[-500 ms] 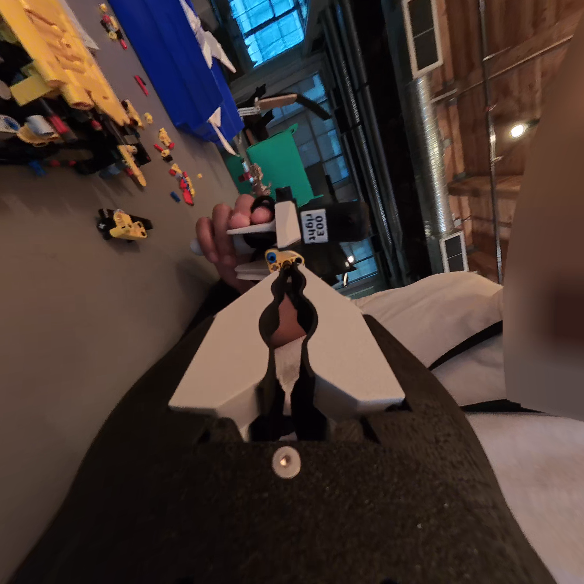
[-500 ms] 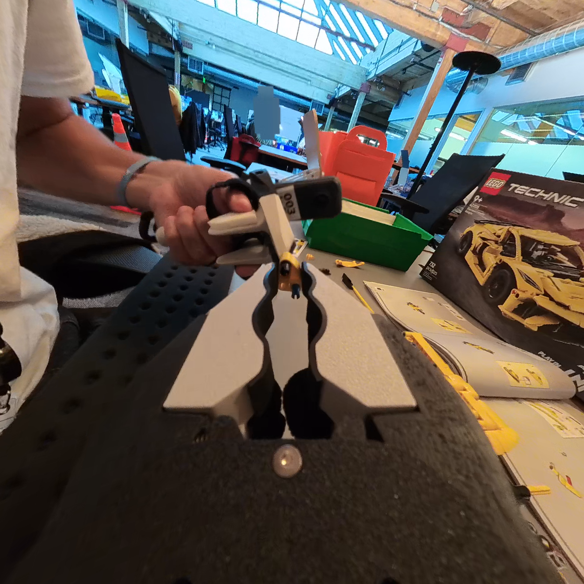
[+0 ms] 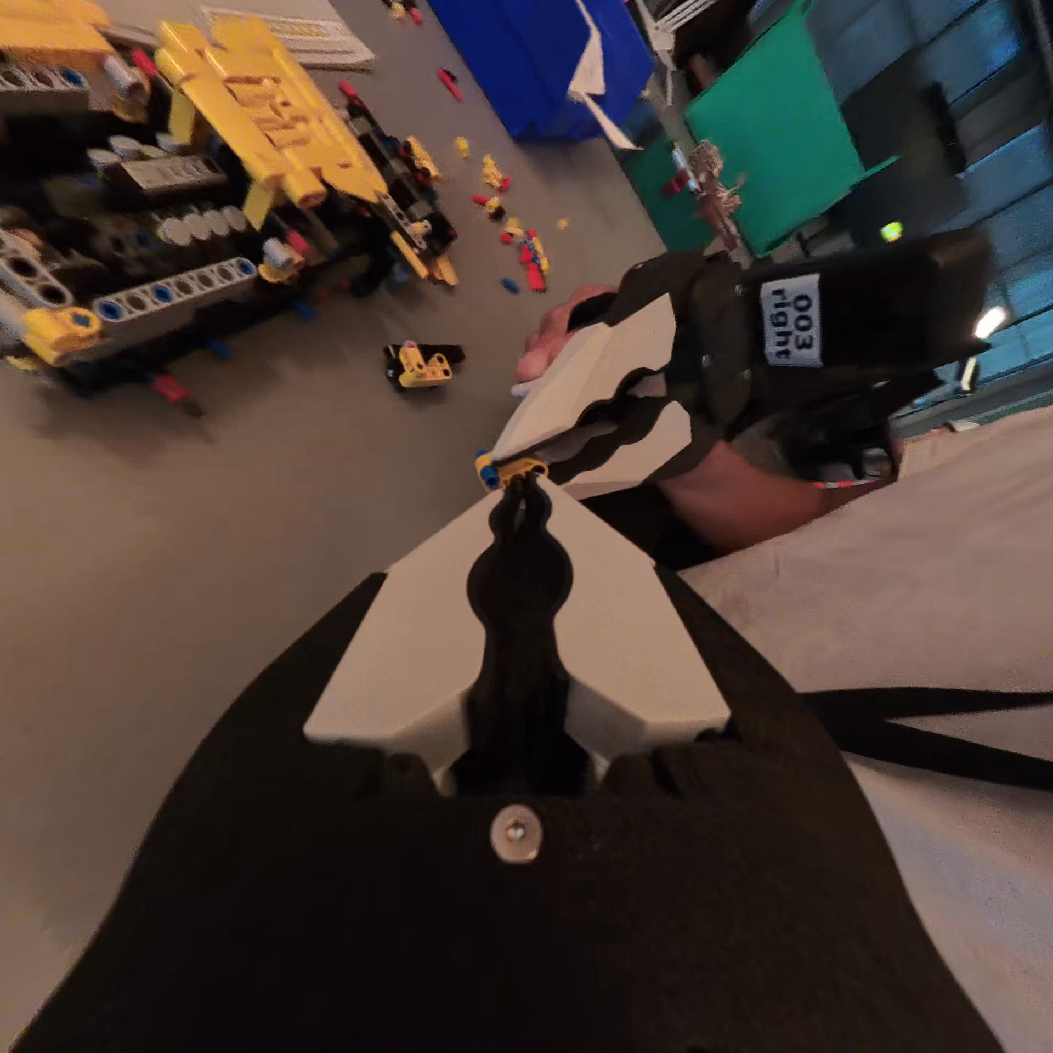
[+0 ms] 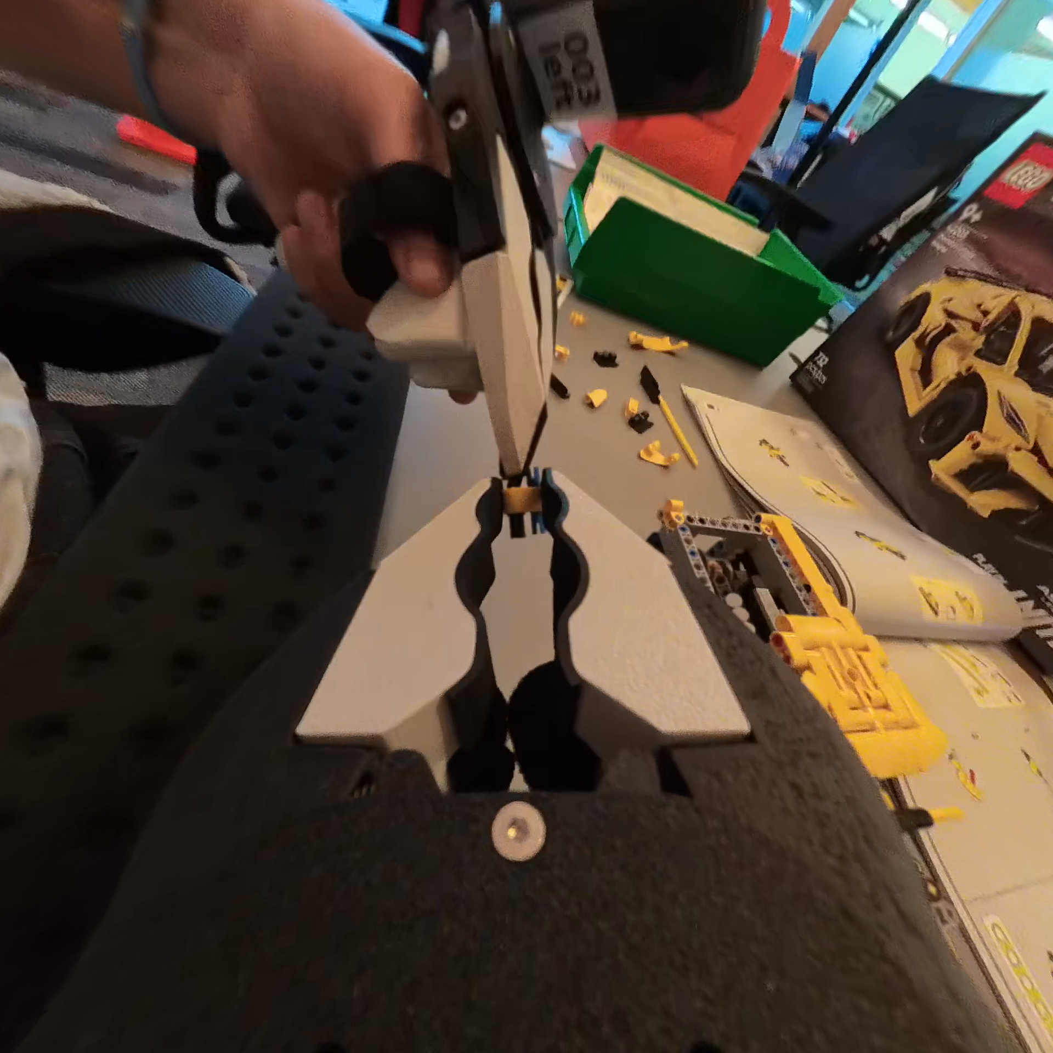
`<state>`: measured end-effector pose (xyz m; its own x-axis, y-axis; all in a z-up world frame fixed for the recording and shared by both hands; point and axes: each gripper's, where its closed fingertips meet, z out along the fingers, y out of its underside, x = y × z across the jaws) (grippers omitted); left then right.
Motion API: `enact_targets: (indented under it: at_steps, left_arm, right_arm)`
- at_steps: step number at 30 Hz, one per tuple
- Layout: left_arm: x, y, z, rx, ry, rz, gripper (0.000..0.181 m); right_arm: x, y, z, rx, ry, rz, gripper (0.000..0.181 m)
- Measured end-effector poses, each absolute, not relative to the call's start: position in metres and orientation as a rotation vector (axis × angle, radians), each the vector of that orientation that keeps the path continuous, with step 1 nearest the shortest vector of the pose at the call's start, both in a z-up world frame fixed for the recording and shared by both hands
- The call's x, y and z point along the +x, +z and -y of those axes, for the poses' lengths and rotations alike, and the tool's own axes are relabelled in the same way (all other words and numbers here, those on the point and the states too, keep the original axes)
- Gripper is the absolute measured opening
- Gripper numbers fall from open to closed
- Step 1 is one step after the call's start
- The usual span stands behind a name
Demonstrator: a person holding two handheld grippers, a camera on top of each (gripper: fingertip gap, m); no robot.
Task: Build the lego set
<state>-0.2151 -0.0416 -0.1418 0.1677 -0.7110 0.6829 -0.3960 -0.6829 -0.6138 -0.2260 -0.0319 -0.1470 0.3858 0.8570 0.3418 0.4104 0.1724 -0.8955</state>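
My right gripper (image 4: 524, 497) is shut on a small yellow piece (image 4: 523, 499) with a blue pin and a black pin in it, held above the grey table. It shows in the left wrist view (image 3: 504, 462) coming in from the right, with the yellow piece (image 3: 510, 470) at its tips. My left gripper (image 3: 519, 491) is shut on a thin black pin (image 3: 521, 489) and meets the yellow piece end-on. In the right wrist view the left gripper (image 4: 517, 468) comes down from above onto the piece. The part-built yellow and grey car (image 3: 199, 199) lies on the table.
The car also shows at the right (image 4: 809, 615). A small yellow-black subassembly (image 3: 423, 367) lies alone. Loose pieces (image 3: 524, 250) (image 4: 638, 399) are scattered. A blue bin (image 3: 530, 68), a green bin (image 4: 684, 273), an open booklet (image 4: 826, 513) and the set's box (image 4: 968, 370) stand around. Both grippers' tips are close together, under 4 cm apart.
Both grippers have tilted down toward the table and come closer together, still joined at the yellow piece. The car now fills more of both views.
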Motion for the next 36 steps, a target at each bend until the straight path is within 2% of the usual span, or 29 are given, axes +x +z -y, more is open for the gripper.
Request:
enact_targets:
  at_steps: [4,7,9,13,20,24,31,36]
  left_arm:
    - [-0.215,-0.146,0.039,-2.15,-1.408,-1.054,0.002]
    - [-0.215,-0.157,0.036,-2.069,-1.061,-1.187,0.003]
    - [-0.216,-0.157,0.035,-2.025,-0.975,-1.218,0.003]
    - [-0.219,-0.156,0.034,-2.08,-1.121,-1.141,0.004]
    - [-0.219,-0.156,0.036,-2.228,-1.579,-0.893,0.003]
    - [-0.218,-0.163,0.037,-2.227,-1.487,-0.946,0.003]
    - [-0.232,-0.162,0.025,-2.191,-1.295,-1.066,0.004]
    - [-0.242,-0.163,0.031,-2.19,-1.31,-1.119,0.004]
  right_arm:
    - [-0.226,-0.15,0.029,-1.479,0.445,1.211,0.013]
    - [-0.227,-0.162,0.025,-1.545,0.359,1.245,0.012]
    - [-0.228,-0.162,0.024,-1.562,0.411,1.214,0.013]
    - [-0.23,-0.163,0.024,-1.608,0.488,1.179,0.013]
    - [-0.23,-0.163,0.027,-1.556,0.318,1.251,0.013]
    - [-0.229,-0.17,0.027,-1.586,0.249,1.28,0.013]
    - [-0.222,-0.178,0.029,-1.727,0.465,1.212,0.013]
    - [-0.191,-0.206,0.037,-2.03,0.354,1.384,0.013]
